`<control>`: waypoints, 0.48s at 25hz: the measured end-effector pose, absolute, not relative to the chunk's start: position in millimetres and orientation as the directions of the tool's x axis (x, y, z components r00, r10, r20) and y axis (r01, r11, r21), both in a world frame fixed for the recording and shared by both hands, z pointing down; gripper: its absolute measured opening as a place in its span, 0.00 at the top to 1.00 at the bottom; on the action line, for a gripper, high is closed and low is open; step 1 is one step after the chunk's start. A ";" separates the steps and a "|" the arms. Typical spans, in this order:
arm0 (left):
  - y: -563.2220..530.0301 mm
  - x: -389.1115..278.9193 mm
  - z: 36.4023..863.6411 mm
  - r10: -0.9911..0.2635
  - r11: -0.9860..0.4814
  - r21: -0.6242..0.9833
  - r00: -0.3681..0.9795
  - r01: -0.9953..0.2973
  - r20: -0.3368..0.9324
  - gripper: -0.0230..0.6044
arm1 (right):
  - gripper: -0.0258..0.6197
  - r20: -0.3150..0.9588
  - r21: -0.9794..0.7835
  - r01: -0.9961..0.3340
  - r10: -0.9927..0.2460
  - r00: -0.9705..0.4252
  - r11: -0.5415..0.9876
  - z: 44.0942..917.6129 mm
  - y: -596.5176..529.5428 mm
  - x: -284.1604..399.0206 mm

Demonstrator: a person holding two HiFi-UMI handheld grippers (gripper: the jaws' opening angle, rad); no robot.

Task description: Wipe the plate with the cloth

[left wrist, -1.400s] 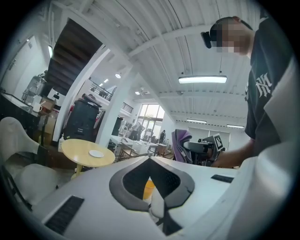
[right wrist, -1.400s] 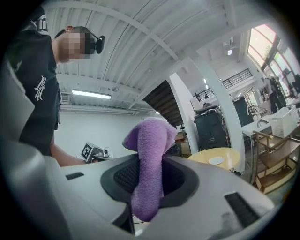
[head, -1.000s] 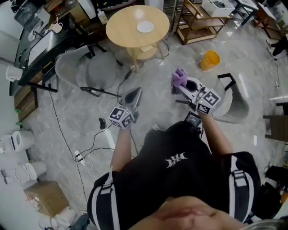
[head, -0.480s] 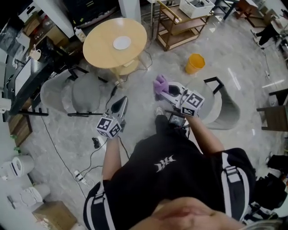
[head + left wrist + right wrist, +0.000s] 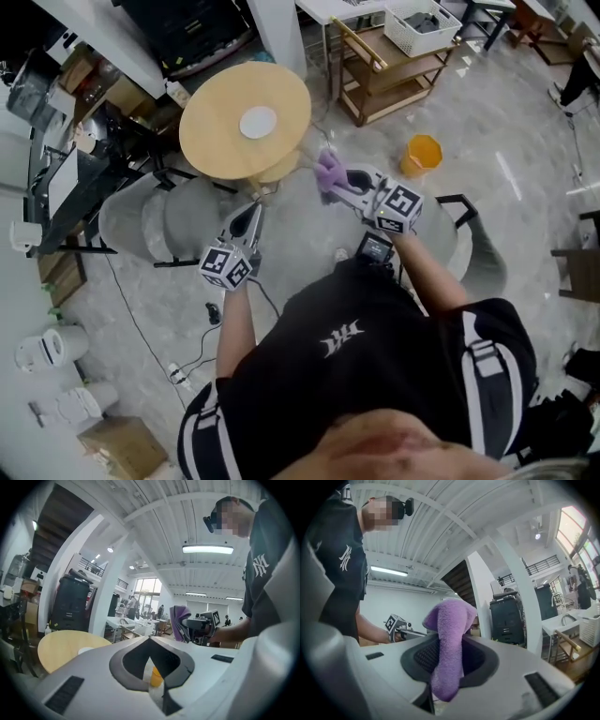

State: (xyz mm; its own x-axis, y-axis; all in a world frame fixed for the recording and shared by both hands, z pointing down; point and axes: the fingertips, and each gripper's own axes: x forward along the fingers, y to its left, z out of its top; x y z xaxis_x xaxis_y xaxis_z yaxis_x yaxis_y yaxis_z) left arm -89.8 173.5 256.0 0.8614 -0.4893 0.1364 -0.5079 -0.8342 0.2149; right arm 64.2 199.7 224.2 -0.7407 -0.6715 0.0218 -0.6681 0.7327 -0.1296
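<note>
Closer now in the head view: the round bench and the white plate on it, with both grippers carried toward them. The right gripper is clamped on the purple cloth, and a fuzzy fold sticks out past the jaws. The left gripper is closed with nothing held. The plate lies flat near the bench centre, small, plain and untouched. Wiping has not started. The cloth fold should be lowered flat onto the plate and swept lightly. The plate probably slides, so its rim could be steadied.
</note>
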 end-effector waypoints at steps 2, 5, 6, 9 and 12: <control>161.6 -78.8 254.5 -0.505 -0.827 0.200 0.851 -0.526 0.146 0.94 | 0.81 0.016 -0.120 -0.653 -0.656 -0.754 0.748 224.6 186.1 75.4; 144.6 -64.7 252.5 -0.526 -0.815 0.202 0.840 -0.543 0.135 0.94 | 0.81 0.027 -0.093 -0.643 -0.643 -0.765 0.760 230.2 168.0 90.8; 139.8 -63.4 252.3 -0.535 -0.808 0.208 0.834 -0.551 0.132 0.94 | 0.81 0.028 -0.092 -0.640 -0.641 -0.767 0.763 232.7 161.5 93.8; 127.9 -66.1 253.6 -0.560 -0.789 0.206 0.815 -0.579 0.149 0.94 | 0.81 0.012 -0.122 -0.634 -0.637 -0.770 0.764 238.3 141.9 98.0; 110.7 -70.9 255.6 -0.583 -0.769 0.209 0.797 -0.604 0.156 0.94 | 0.81 0.005 -0.132 -0.624 -0.629 -0.778 0.770 240.6 122.9 98.5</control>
State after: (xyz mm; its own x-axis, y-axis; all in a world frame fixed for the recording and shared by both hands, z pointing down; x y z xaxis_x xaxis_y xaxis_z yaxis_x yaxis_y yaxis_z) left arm -70.9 110.7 255.6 0.7971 -0.5834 0.1560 -0.6039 -0.7691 0.2093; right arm 98.5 122.9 240.6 -0.7776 -0.6288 0.0046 -0.6238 0.7704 -0.1318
